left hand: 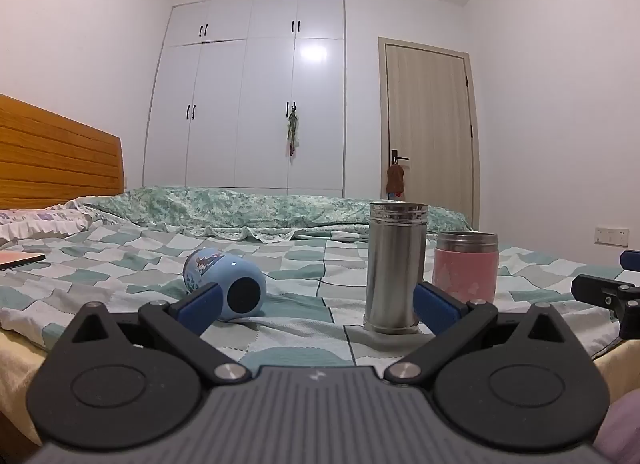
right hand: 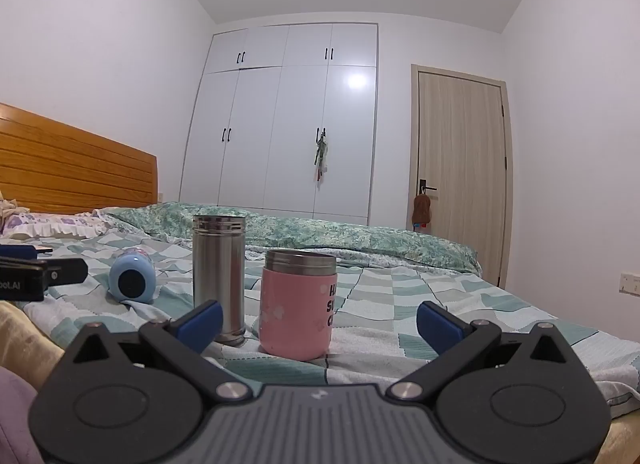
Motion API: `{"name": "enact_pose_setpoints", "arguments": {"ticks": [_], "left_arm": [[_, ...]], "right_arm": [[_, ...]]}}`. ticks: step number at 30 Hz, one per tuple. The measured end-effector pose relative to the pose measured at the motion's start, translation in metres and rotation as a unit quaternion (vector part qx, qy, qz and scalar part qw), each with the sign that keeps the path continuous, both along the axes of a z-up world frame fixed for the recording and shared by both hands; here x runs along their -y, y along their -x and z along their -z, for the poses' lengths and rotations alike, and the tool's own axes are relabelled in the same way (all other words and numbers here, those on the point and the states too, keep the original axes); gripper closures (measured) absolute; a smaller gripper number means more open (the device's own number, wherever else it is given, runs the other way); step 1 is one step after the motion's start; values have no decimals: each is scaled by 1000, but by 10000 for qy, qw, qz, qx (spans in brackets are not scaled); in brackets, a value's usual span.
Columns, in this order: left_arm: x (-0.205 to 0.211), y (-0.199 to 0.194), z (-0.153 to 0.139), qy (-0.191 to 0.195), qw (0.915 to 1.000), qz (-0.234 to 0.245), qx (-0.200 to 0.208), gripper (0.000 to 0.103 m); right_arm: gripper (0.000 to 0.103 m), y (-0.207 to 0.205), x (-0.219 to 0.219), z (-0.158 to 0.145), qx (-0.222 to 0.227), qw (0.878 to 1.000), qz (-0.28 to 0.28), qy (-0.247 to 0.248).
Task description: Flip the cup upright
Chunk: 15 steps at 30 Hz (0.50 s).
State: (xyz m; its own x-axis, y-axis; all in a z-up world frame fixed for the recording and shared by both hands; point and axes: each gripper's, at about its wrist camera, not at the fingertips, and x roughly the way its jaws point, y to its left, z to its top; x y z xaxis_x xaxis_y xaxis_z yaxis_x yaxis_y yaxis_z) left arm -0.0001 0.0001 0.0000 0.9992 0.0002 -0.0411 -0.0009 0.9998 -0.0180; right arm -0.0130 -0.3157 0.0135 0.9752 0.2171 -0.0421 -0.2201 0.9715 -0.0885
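Note:
A light blue cup with a cartoon print lies on its side on the bed, its dark base facing me. It also shows in the right wrist view at the left. A tall steel cup and a pink cup with a steel rim stand upright. My left gripper is open and empty, its left fingertip just in front of the blue cup. My right gripper is open and empty, low in front of the pink cup and steel cup.
The checked bedsheet covers the bed, with a folded green quilt behind. A wooden headboard is at the left. A flat book or tablet lies far left. The right gripper shows at the left view's right edge.

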Motion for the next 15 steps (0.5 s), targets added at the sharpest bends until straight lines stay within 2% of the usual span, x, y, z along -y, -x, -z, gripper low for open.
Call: {"name": "enact_pose_setpoints", "arguments": {"ticks": [15], "left_arm": [[1, 1, 0, -14, 10000, -10, -2, 0]], "right_arm": [[0, 0, 0, 0, 9, 10000, 1, -3]]}}
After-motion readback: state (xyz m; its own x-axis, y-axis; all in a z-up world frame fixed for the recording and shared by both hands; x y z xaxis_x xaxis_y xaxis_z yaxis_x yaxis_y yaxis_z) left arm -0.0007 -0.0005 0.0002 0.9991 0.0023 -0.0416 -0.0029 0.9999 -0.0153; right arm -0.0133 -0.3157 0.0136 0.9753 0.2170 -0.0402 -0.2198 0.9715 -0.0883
